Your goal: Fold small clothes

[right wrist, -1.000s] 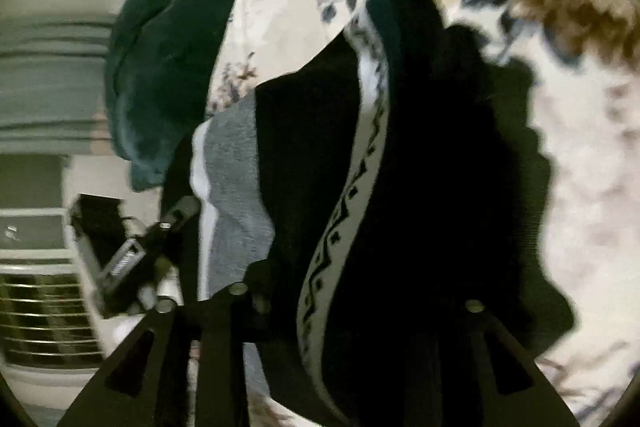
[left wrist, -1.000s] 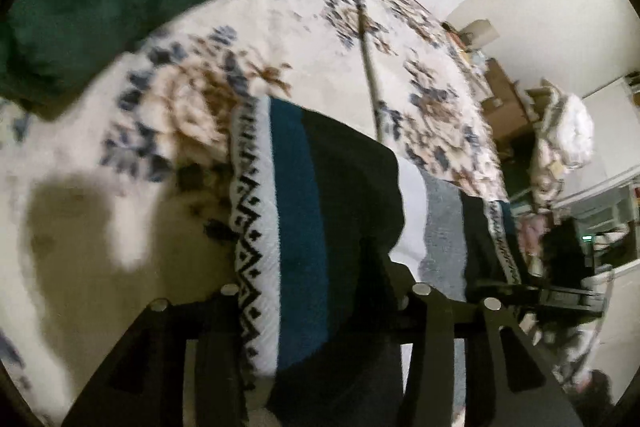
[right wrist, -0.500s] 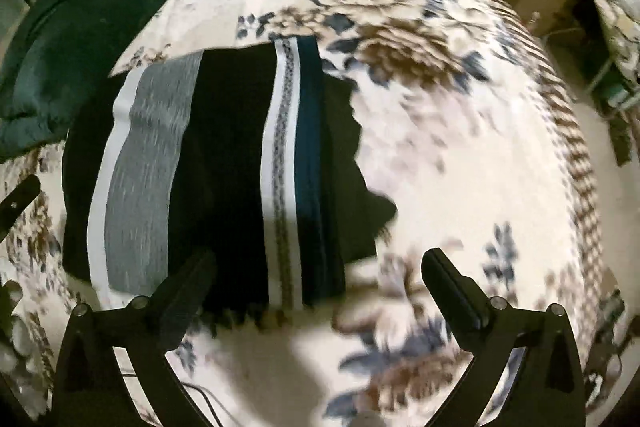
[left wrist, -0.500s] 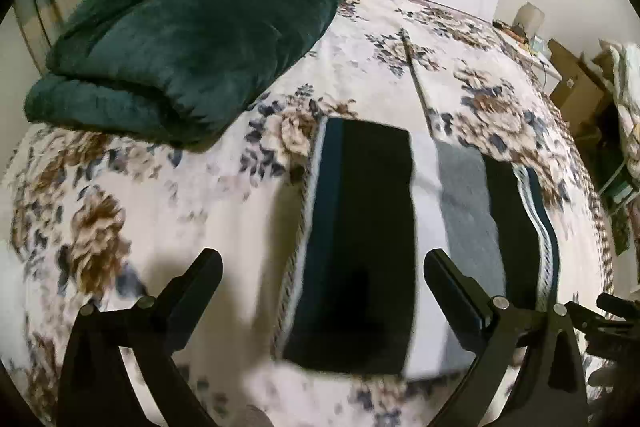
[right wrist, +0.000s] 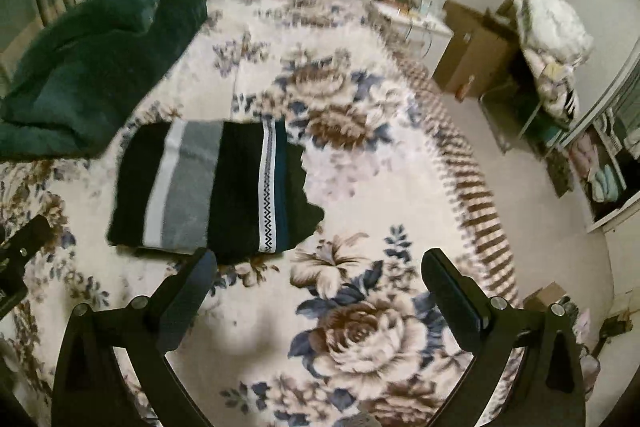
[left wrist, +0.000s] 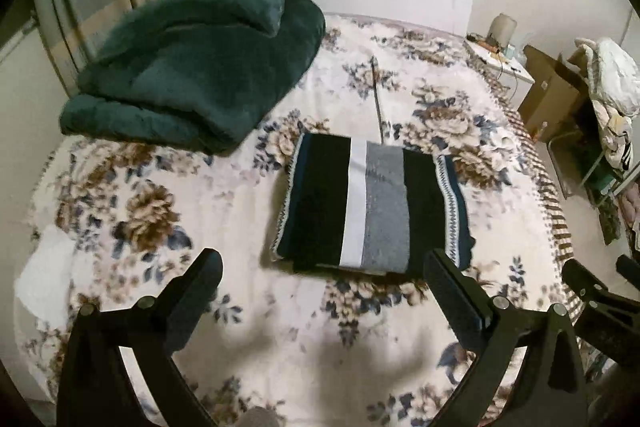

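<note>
Green blanket (left wrist: 192, 75) bunched at far left of the bed (left wrist: 120, 187), well apart from the task item. Left gripper (left wrist: 320, 279) spread wide, nothing between its fingers; it looks down at an angle over the near part of the bed. Folded striped garment (left wrist: 372, 207) lies flat on the floral cover, just beyond and slightly right of the left gripper's centre line. Its stripes run near-to-far, so the folded block reads a bit wider left-to-right than deep. Near edge sits between the two left fingertips in that view, not touching them.

Right gripper (right wrist: 316, 275) likewise released, empty. In the right wrist view the garment (right wrist: 208, 187) lies to the far left, its near right corner just past the left fingertip (right wrist: 204, 263); a loose black flap sticks out on the right side. Right gripper aims mostly at bare cover, right of the garment.

Judgement: left hand is the better lined up on the block; right hand is nearer the untidy flap on the right edge. The fold looks largely done, with that flap perhaps needing tucking.
</note>
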`<move>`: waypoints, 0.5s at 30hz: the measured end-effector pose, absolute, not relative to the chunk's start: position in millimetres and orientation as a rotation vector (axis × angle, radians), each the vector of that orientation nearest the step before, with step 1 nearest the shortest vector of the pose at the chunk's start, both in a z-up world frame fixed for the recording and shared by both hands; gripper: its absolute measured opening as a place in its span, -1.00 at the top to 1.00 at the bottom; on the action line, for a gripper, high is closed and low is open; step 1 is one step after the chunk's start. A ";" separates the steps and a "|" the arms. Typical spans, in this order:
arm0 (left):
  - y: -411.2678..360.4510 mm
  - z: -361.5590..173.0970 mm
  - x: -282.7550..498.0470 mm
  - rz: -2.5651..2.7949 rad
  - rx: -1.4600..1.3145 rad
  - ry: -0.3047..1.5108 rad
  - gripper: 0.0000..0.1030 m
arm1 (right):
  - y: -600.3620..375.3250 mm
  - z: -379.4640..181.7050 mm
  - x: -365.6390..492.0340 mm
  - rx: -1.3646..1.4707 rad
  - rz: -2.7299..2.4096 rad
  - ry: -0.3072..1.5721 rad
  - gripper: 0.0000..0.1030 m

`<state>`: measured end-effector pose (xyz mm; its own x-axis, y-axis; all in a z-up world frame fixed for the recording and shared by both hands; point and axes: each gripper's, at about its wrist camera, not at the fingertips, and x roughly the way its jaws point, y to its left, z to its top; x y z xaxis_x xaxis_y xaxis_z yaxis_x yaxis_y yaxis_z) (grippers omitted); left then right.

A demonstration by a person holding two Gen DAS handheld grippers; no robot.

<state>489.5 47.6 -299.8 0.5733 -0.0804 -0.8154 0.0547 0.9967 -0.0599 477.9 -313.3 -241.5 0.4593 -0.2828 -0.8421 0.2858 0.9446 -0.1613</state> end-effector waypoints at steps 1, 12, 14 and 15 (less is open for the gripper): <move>47.3 -287.7 480.2 -0.084 -0.029 0.948 -1.00 | -309.5 -222.7 465.2 -0.002 -0.351 1.018 -1.00; 47.5 -166.4 379.5 -0.096 -0.016 0.836 -1.00 | -282.5 -72.3 349.4 -0.020 -0.333 0.874 -1.00; 47.6 -148.2 361.7 -0.095 -0.015 0.816 -1.00 | -278.2 -51.9 331.3 -0.019 -0.328 0.853 -1.00; 47.9 -139.8 353.2 -0.097 -0.015 0.807 -1.00 | -275.5 -40.0 320.4 -0.021 -0.324 0.839 -1.00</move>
